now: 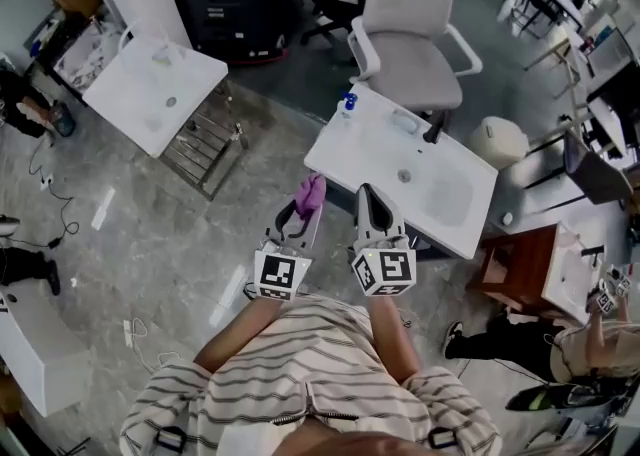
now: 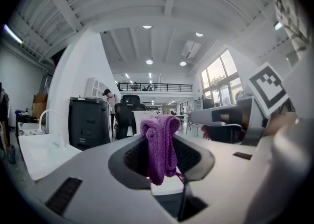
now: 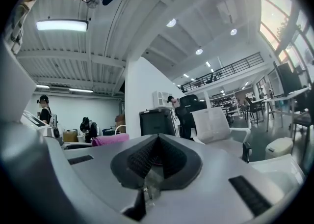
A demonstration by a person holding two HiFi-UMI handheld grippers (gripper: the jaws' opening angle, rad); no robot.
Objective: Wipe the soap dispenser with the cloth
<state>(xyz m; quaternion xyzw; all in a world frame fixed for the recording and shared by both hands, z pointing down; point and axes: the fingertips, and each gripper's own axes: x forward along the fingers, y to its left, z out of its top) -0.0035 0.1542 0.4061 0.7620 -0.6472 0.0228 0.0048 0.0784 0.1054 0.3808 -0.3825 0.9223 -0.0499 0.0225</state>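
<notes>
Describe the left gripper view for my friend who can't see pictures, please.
The left tool is shut on a purple cloth that hangs folded between its jaws. Beyond it is a big bright hall with a black cabinet, a black chair and a person standing far off; the right tool shows at the right edge.

Legible text, numbers, brands: none. Cubes on left gripper (image 1: 300,214) and right gripper (image 1: 370,199) carry only black-and-white square markers.

My cream, dark-striped shirt (image 1: 300,369); my grey left gripper (image 1: 298,214) and right gripper (image 1: 370,194), each bearing a black-and-white marker cube (image 1: 279,275).
</notes>
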